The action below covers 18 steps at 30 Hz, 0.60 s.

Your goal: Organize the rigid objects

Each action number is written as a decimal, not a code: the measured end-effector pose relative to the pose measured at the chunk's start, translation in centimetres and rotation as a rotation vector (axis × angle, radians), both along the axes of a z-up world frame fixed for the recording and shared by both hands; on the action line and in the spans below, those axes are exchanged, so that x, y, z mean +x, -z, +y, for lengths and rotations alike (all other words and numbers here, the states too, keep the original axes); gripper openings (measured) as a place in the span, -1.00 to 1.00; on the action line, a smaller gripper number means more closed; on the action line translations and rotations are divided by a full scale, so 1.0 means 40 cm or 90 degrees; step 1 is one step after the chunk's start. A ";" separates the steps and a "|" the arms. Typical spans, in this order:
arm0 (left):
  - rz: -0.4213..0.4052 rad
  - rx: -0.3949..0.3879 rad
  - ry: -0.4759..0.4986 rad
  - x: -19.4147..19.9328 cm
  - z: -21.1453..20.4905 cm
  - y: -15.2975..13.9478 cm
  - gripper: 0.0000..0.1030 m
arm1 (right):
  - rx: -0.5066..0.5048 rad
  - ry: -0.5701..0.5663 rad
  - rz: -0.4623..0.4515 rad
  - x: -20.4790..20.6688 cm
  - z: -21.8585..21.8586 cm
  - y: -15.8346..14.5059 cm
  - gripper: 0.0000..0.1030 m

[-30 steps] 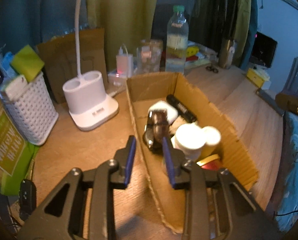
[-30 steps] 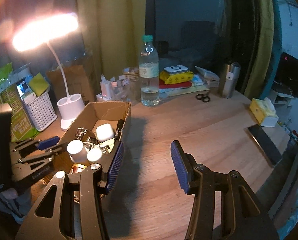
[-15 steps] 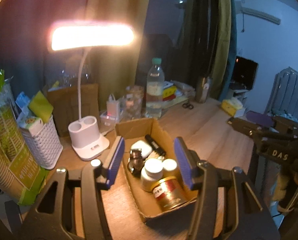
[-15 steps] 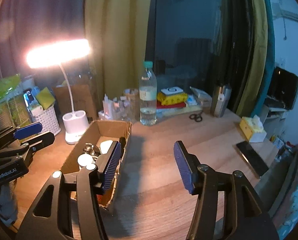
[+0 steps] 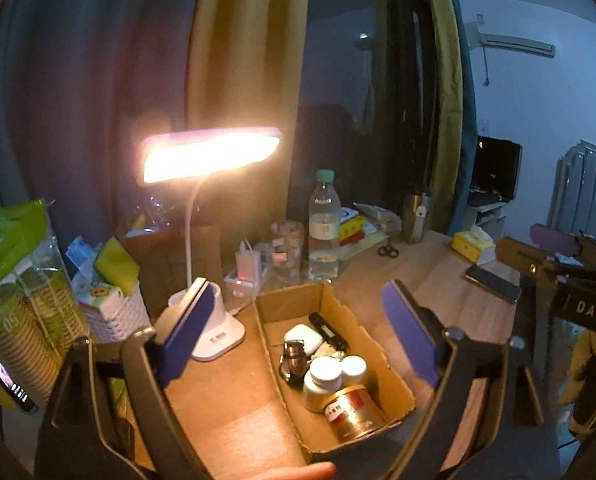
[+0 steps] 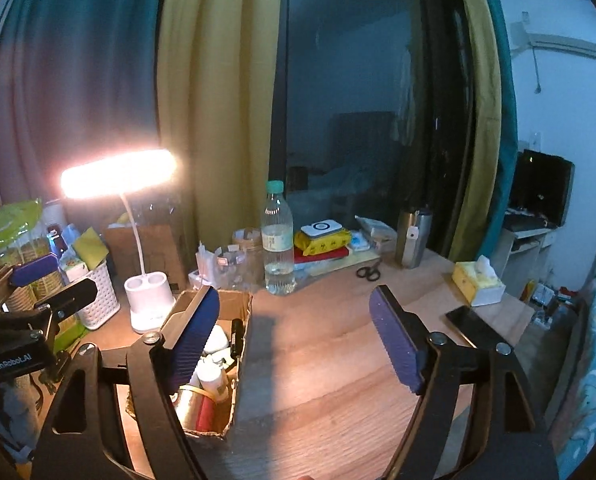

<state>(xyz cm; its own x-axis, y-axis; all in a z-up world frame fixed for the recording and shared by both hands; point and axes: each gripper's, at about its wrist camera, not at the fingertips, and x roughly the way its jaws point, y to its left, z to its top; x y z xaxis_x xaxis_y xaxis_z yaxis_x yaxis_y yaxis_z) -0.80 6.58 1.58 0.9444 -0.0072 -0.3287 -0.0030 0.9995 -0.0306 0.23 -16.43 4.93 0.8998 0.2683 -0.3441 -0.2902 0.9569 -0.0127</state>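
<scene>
An open cardboard box (image 5: 373,344) (image 6: 242,360) lies on the wooden desk. Inside it are a gold and red tin (image 5: 351,412), two white bottles (image 5: 323,378), a white case (image 5: 302,335), a black marker (image 5: 329,330) and a dark shiny object (image 5: 294,364). My left gripper (image 5: 298,344) hovers above and in front of the box, its jaws opening wide with nothing held between them. My right gripper (image 6: 294,344) hangs over bare desk beside the box's right wall, jaws also opening and empty. Each gripper shows at the edge of the other's view.
A lit white desk lamp (image 5: 214,332) stands left of the box, beside a white basket (image 5: 114,316). Behind are a water bottle (image 5: 323,236), a glass jar (image 5: 286,244), a steel flask (image 5: 413,216) and scissors (image 5: 387,250). A tissue box (image 6: 477,282) and a phone (image 6: 471,326) lie to the right.
Both grippers rose and tilted up, so the lit lamp head and curtains came into view. Their jaws spread much wider. The left gripper drew back from inside the box.
</scene>
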 end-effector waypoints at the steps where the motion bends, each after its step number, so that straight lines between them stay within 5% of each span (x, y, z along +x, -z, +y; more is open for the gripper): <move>1: 0.000 -0.002 0.000 0.001 0.002 -0.001 0.70 | -0.001 0.000 -0.002 -0.003 0.002 -0.001 0.57; 18: 0.002 -0.012 -0.004 -0.005 0.010 -0.002 0.70 | -0.009 -0.002 -0.007 -0.013 0.017 0.000 0.57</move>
